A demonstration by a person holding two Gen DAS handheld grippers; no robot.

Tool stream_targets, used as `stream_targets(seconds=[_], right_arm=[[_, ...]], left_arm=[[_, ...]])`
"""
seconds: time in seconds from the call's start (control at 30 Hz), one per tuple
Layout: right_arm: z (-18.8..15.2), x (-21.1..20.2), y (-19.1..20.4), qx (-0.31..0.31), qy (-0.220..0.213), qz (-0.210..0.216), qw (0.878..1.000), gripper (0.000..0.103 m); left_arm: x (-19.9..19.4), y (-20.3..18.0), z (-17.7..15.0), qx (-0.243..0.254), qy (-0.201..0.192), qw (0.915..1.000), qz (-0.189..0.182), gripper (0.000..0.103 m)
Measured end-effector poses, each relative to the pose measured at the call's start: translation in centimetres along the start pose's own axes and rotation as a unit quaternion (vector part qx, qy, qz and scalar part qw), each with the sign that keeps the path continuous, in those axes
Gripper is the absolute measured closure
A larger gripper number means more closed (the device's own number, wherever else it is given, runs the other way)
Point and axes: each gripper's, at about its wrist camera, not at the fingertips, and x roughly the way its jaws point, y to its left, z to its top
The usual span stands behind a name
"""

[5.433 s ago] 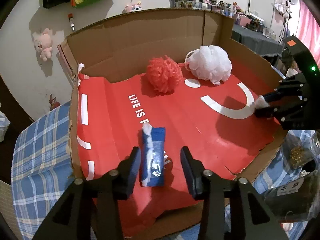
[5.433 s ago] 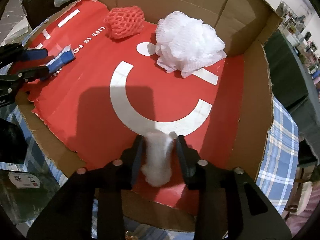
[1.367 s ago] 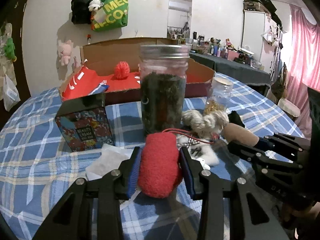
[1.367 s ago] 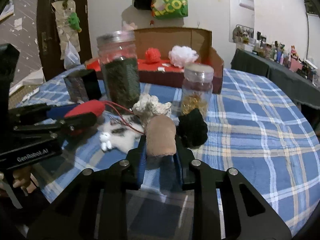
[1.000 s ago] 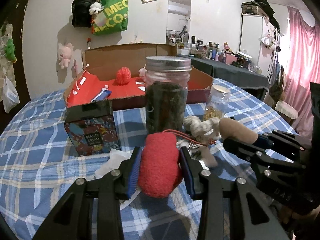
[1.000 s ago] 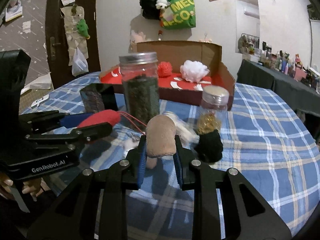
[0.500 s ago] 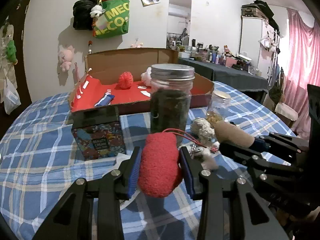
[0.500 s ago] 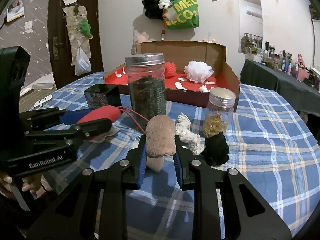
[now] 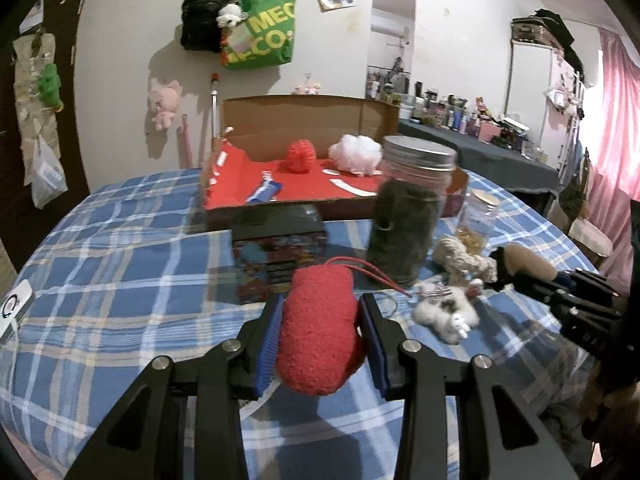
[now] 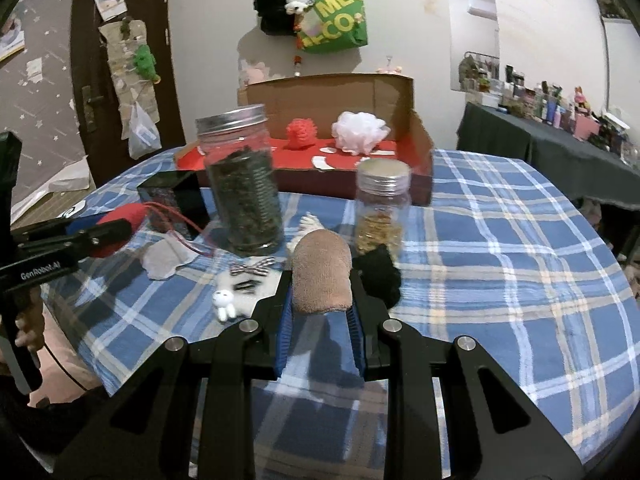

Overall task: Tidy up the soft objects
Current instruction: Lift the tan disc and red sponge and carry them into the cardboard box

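Your left tool [image 9: 322, 334] grips a red plush pad [image 9: 320, 330]; your right tool [image 10: 320, 304] pinches a tan plush roll [image 10: 322, 278]. Both hang above the counter [image 10: 500, 240], near side, with the cardboard box [image 10: 420, 136] far beyond. The tall jar [image 10: 244, 184] and small jar [image 10: 382, 204] stand between: carry low and you may topple them, or snag the pad's red cord [image 9: 372, 274]. The left tool reads "GenRobot.AI"; the green bag [image 10: 340, 16] shows "MEC".

Two wrist views, low over the near edge of the bench [image 9: 120, 280], both facing its far edge.
Each fisheye looks forward and slightly down along its own fingers [image 9: 268, 336]. Both share the tall jar [image 10: 244, 196], small jar [image 10: 380, 204] and cardboard box [image 9: 304, 120]; each catches the other gripper at its frame side.
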Motion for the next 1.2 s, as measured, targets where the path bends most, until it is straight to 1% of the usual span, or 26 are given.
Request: stream_targets(seconds=[0.27, 0.4, 0.63, 0.77, 0.9, 0.97, 1.07, 1.2], right_arm=[[0.1, -0.2, -2.2, 0.017, 0.007, -0.014, 1.0, 0.08], [0.3, -0.3, -3.0, 0.023, 0.012, -0.02, 0.999, 0.08], [0.8, 0.1, -4.8, 0.033, 0.024, -0.026, 0.999, 0.08], [1.4, 1.1, -6.1, 0.033, 0.043, -0.014, 0.998, 0.08], [2.1, 2.3, -7.6, 0.034, 0.062, 0.005, 0.997, 0.08], [2.5, 3.0, -8.4, 0.038, 0.07, 0.015, 0.997, 0.08], [3.2, 4.0, -9.6, 0.046, 0.077, 0.029, 0.996, 0.08], [4.3, 5.3, -10.9, 0.044, 0.085, 0.042, 0.995, 0.08]], left_arm=[[-0.1, 3.0, 0.0, -0.032, 0.013, 0.9992, 0.021, 0.062], [-0.1, 4.9, 0.0, -0.056, 0.021, 0.998, 0.019, 0.062], [0.4, 8.0, 0.2, -0.071, 0.031, 0.9958, 0.047, 0.062], [1.6, 9.1, 0.3, -0.058, 0.044, 0.9957, 0.056, 0.062], [2.7, 9.6, 0.9, -0.026, 0.054, 0.9971, 0.047, 0.062], [3.1, 9.8, 1.4, -0.007, 0.054, 0.9973, 0.049, 0.062], [3.8, 10.2, 2.3, 0.016, 0.053, 0.9976, 0.04, 0.062], [5.0, 10.8, 3.5, 0.04, 0.053, 0.9976, 0.015, 0.062]])
